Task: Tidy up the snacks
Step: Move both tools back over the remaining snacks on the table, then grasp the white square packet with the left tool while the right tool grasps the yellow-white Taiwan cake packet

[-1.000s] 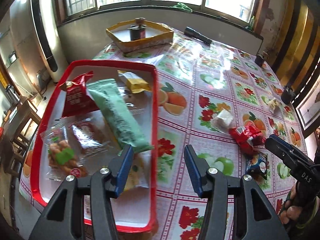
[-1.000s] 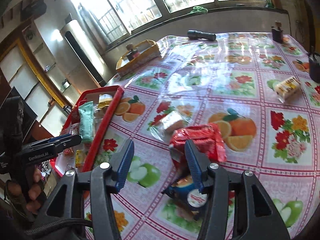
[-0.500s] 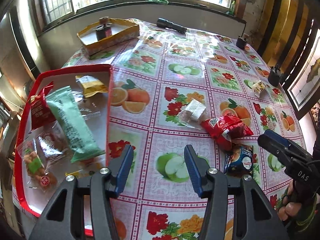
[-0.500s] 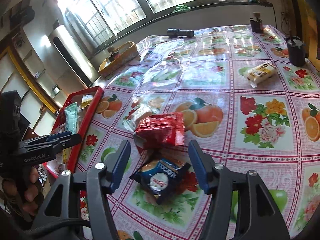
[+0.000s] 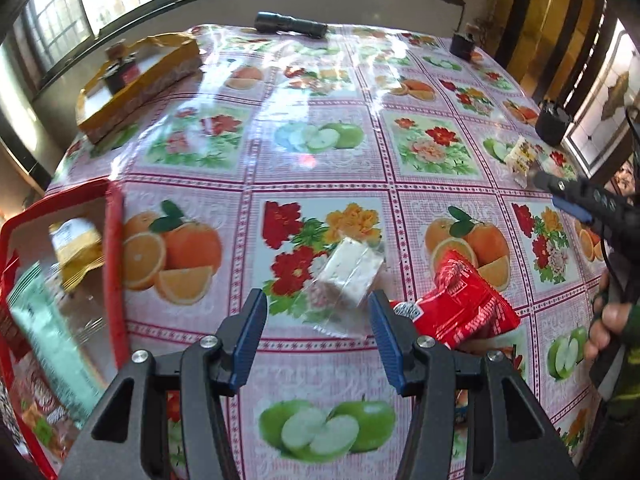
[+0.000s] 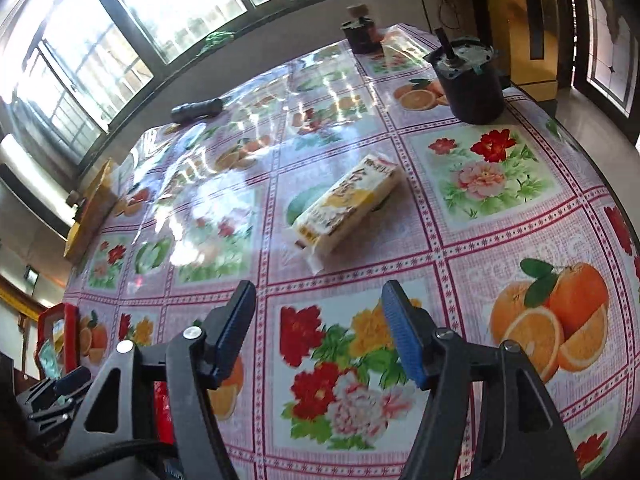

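Note:
My left gripper (image 5: 318, 322) is open just short of a clear-wrapped white snack (image 5: 350, 272) on the flowered tablecloth; nothing lies between its blue pads. A red snack bag (image 5: 464, 306) lies right of it. The red tray (image 5: 114, 264) at the left holds a yellow packet (image 5: 78, 250), a long green packet (image 5: 48, 336) and other snacks. In the right wrist view my right gripper (image 6: 320, 326) has its jaws opening, empty, a little short of a yellow-and-white snack bar (image 6: 348, 204). The right gripper (image 5: 560, 192) also shows in the left wrist view, beside that bar (image 5: 520, 156).
A black flashlight (image 5: 290, 24) lies at the far edge below the window. A yellow box (image 5: 136, 84) stands at the back left. Two dark canisters (image 6: 470, 82) (image 6: 362, 34) stand near the far right edge. A person's hand (image 5: 608, 328) holds the right gripper.
Both grippers swung right, away from the tray. The left now faces the clear-wrapped snack; the right left the red bag and blue packet, faces the yellow-and-white bar, and its jaws spread wider.

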